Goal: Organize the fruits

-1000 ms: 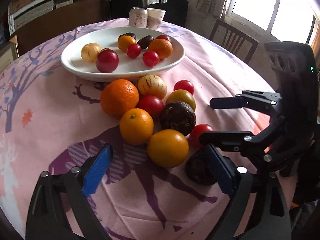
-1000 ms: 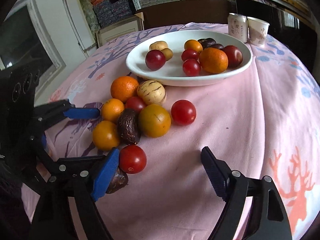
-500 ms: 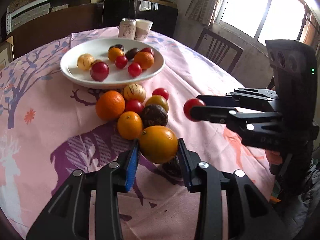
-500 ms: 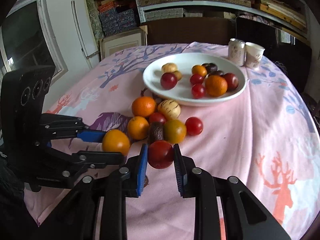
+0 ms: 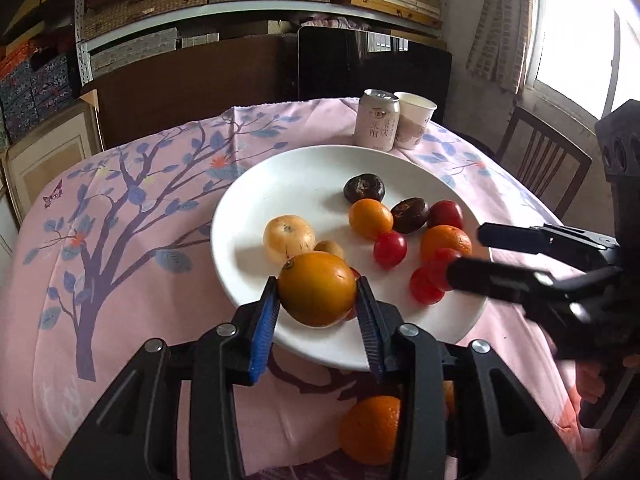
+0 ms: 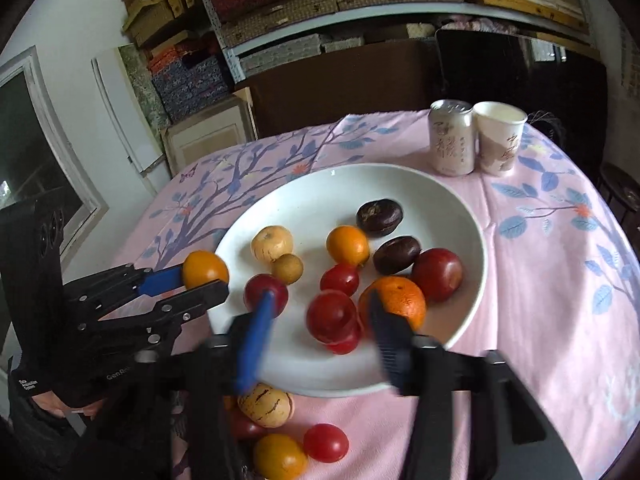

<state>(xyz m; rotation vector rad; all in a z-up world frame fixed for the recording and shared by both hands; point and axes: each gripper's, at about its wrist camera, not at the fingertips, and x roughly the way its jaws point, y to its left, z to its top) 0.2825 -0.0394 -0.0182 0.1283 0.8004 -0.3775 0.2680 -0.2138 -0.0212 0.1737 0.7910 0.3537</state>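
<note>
Left wrist view: left tool (image 5: 318,308) loosening around orange fruit (image 5: 317,288); right tool (image 6: 320,320) wide, empty.

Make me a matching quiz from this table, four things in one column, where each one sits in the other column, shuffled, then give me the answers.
Things:
1. drink can
2. striped pale fruit
3. large orange
4. paper cup

Places:
A. on the white plate
B. on the tablecloth, nearer the camera than the plate
C. beyond the plate, left one of the pair
D. beyond the plate, right one of the pair

Pairs: 1-C, 2-B, 3-A, 4-D
</note>
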